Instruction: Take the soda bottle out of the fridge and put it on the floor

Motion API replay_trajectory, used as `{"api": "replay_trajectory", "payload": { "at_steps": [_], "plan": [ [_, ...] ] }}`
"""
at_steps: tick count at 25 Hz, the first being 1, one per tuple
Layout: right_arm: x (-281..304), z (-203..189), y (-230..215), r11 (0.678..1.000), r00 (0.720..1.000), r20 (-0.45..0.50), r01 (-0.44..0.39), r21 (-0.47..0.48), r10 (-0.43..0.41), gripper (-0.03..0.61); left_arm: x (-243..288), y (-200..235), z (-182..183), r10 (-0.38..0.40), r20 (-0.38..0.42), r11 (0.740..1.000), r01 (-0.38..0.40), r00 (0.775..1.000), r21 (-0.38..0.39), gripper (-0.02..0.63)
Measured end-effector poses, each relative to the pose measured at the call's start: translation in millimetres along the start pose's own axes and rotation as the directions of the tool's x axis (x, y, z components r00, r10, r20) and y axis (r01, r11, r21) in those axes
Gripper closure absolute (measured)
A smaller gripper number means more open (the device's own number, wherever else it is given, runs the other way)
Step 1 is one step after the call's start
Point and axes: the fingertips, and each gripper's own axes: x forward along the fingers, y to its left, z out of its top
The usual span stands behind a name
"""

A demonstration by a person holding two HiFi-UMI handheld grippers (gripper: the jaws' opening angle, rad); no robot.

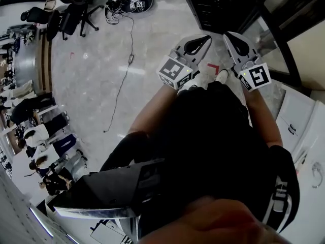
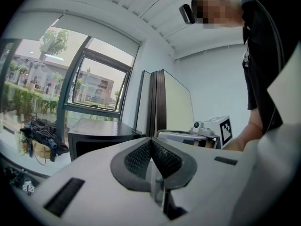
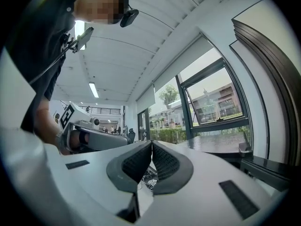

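Both grippers are held out level in front of the person, side by side above the grey floor. My left gripper is shut, its dark pads meeting with nothing between them. My right gripper is shut too and holds nothing. Ahead of them stands a low dark fridge-like unit; small green and red items show inside it at the top of the head view. I cannot make out a soda bottle as such. Each gripper's marker cube shows in the other's view.
A dark window frame runs along the right, with white cabinets beside it. A red mark is on the floor under the grippers. A cable trails across the floor; office chairs and seated people are at the left.
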Motion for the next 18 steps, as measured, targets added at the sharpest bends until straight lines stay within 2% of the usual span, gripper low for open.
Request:
{"api": "replay_trajectory", "payload": {
  "at_steps": [7,14,18],
  "plan": [
    [19,-30,-47,1.000,0.999,-0.033,-0.012,0.028,0.013,0.566,35,27,-16,0.063,-0.024,0.998,-0.063,0.998,-0.008,0.615],
    [51,-59,-67,0.999,0.996,-0.088,0.011,0.051,-0.006,0.565,52,56,-26,0.067,-0.024,0.998,-0.067,0.997,-0.011,0.615],
    [78,-85,-85,0.998,0.990,-0.131,0.058,0.031,-0.054,0.565,70,85,-43,0.039,-0.034,0.999,-0.039,0.999,-0.007,0.615]
  ]
}}
